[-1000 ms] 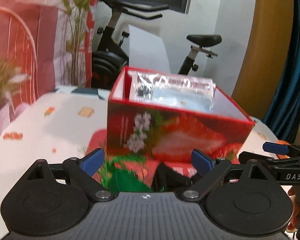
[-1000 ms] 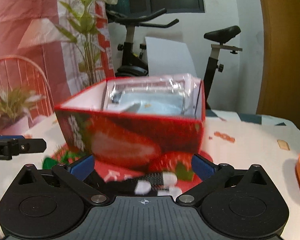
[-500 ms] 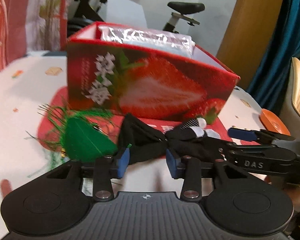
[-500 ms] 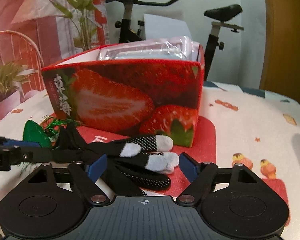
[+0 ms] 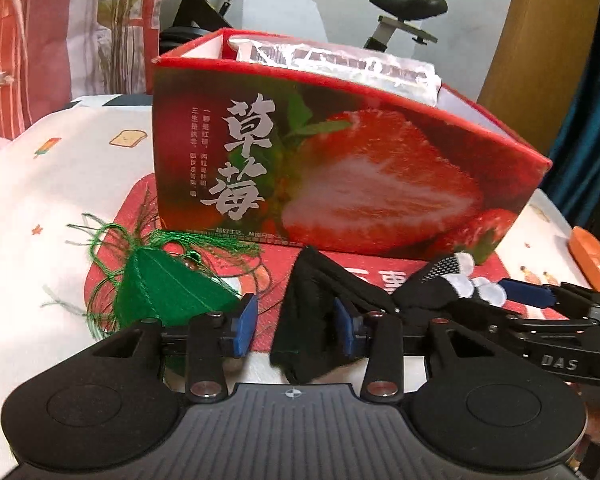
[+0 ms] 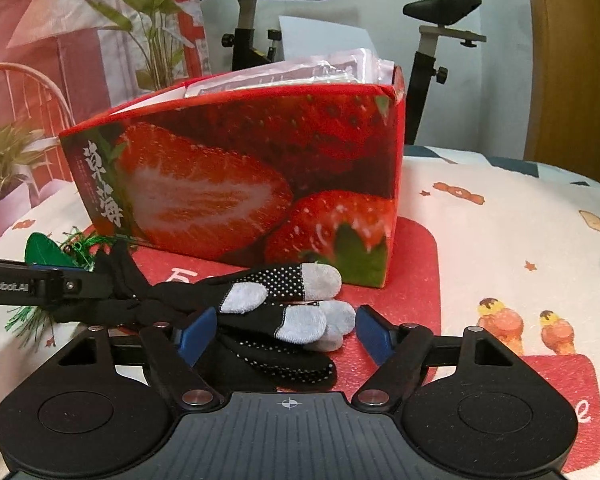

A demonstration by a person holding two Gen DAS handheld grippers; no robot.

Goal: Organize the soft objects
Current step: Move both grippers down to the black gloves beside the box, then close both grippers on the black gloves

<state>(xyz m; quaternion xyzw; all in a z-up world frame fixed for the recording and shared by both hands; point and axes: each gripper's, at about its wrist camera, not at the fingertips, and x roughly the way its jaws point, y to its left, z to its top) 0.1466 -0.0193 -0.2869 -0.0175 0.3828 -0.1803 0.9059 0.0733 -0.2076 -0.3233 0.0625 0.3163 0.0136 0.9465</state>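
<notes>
A black glove with grey fingertips (image 6: 284, 304) lies on the red mat in front of the strawberry box (image 6: 236, 184). In the left wrist view its black cuff (image 5: 308, 320) sits between the pads of my left gripper (image 5: 296, 326). The pads stand partly apart, the right one against the cloth. My right gripper (image 6: 286, 330) is open around the glove's fingers, its pads on either side and apart from them. The box (image 5: 340, 160) holds a clear plastic packet (image 5: 336, 60). A green tasselled sachet (image 5: 160, 284) lies left of the glove.
A red mat (image 6: 416, 264) lies under the box on a white patterned tablecloth (image 6: 500, 216). An orange dish (image 5: 594, 256) sits at the right edge. An exercise bike (image 6: 440, 40), a plant (image 6: 152, 20) and a chair (image 6: 20, 92) stand behind.
Both grippers have come down from box height to the glove. The left pads closed in around the cuff, then eased apart a little. The right pads narrowed around the glove fingers.
</notes>
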